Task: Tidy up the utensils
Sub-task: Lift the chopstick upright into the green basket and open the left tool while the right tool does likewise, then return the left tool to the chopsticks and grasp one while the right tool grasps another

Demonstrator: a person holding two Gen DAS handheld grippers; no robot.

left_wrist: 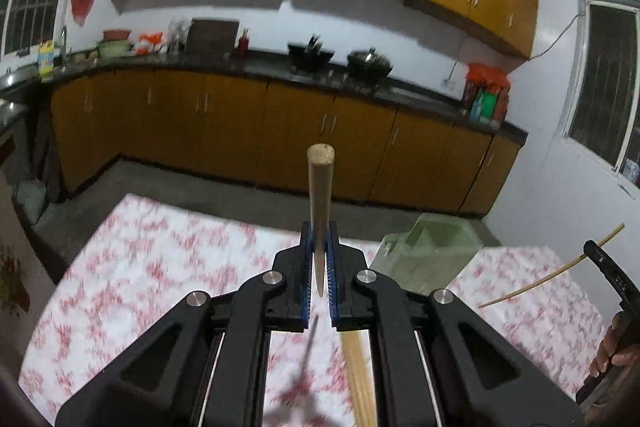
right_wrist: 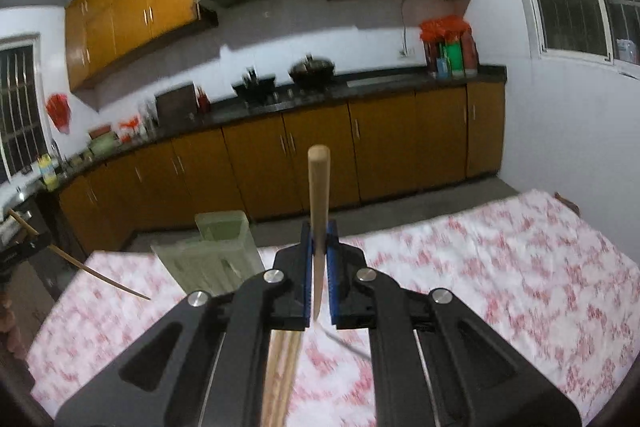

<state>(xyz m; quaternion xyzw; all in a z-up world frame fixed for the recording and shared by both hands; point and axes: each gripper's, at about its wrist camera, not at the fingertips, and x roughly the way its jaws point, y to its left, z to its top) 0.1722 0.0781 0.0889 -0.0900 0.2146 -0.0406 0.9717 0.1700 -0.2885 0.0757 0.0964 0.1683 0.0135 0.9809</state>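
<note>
My left gripper (left_wrist: 320, 247) is shut on a wooden chopstick (left_wrist: 319, 187) that sticks up and forward above the table. My right gripper (right_wrist: 319, 247) is shut on another wooden chopstick (right_wrist: 319, 187) in the same way. A translucent green utensil holder (left_wrist: 424, 251) stands on the table to the right of the left gripper; in the right wrist view it (right_wrist: 216, 251) is left of the right gripper. Loose chopsticks (left_wrist: 360, 379) lie on the table under the left gripper and show in the right wrist view (right_wrist: 282, 371). The other gripper's chopstick (left_wrist: 552, 277) shows at right.
The table has a red-and-white floral cloth (left_wrist: 160, 267). A thin grey utensil (left_wrist: 308, 359) lies on it, blurred. Orange kitchen cabinets (left_wrist: 280, 131) and a dark counter with woks (left_wrist: 340, 61) run along the far wall. The person's hand (left_wrist: 616, 351) is at right.
</note>
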